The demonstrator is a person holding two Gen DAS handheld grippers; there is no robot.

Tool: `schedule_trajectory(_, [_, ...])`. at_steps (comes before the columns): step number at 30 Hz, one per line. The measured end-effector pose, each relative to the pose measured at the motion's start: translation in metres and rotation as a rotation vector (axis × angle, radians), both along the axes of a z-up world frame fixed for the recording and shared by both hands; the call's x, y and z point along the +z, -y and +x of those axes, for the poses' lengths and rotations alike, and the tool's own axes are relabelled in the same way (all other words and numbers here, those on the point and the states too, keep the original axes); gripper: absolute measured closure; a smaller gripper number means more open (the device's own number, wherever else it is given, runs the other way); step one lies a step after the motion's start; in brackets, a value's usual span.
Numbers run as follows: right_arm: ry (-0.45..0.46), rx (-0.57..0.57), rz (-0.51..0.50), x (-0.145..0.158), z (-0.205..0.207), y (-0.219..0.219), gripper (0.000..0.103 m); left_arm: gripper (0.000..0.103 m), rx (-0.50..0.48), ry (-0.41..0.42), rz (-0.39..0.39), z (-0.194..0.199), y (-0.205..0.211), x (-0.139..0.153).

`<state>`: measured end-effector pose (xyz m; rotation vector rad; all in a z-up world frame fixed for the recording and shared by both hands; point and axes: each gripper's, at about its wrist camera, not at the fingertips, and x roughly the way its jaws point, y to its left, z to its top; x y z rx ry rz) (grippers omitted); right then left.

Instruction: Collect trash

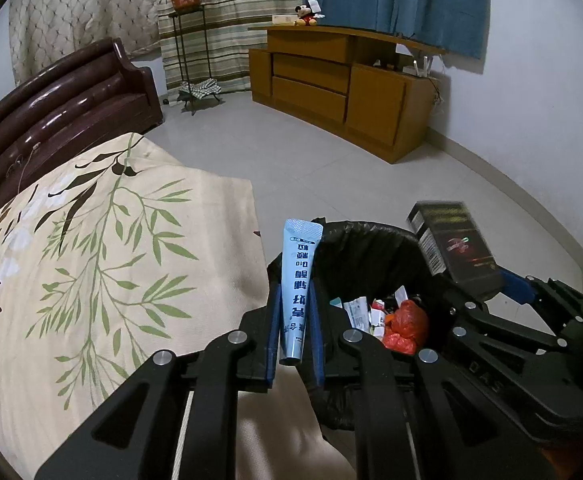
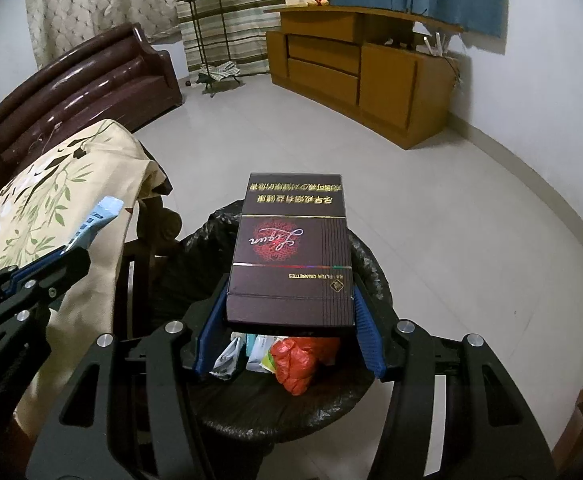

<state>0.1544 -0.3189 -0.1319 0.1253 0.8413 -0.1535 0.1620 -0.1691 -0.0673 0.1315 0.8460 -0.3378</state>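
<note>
Both my grippers tilt down over the trash bin [image 2: 365, 276].
Left gripper [image 1: 295, 320] pinches a sachet [image 1: 298, 280]; right gripper [image 2: 289, 316] clamps a cigarette carton [image 2: 291, 256]; floral cloth [image 1: 103, 248] beside the bin.

The pale tiled floor [image 1: 291, 160] carries a black-lined bin [image 2: 275, 408], a dark sofa [image 1: 63, 96], a wooden cabinet [image 1: 331, 88] against the wall, and a thin metal plant stand [image 1: 191, 52] by the striped curtain. A bench [image 1: 91, 260] draped in a cream leaf-print cloth stands just beside the bin. On the cabinet's top sit a plush toy [image 1: 305, 16] and a small flat box [image 1: 283, 20].
</note>
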Motion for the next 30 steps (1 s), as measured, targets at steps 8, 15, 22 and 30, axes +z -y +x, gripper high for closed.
schedule_trajectory(8, [0.002, -0.016, 0.000, 0.001, -0.001, 0.000, 0.046, 0.064, 0.013, 0.003, -0.001, 0.000, -0.004, 0.002])
schedule_trajectory(15, [0.014, -0.034, 0.003, 0.006, -0.009, 0.002, 0.040, 0.053, 0.024, 0.016, -0.007, -0.003, -0.006, 0.004])
schedule_trajectory(22, [0.027, -0.048, 0.003, 0.015, -0.019, 0.000, 0.039, 0.046, 0.041, 0.037, -0.028, -0.013, -0.015, 0.013])
schedule_trajectory(30, [0.058, -0.036, -0.006, 0.030, -0.038, -0.012, 0.035, 0.040, 0.066, 0.085, -0.043, -0.032, -0.027, 0.027])
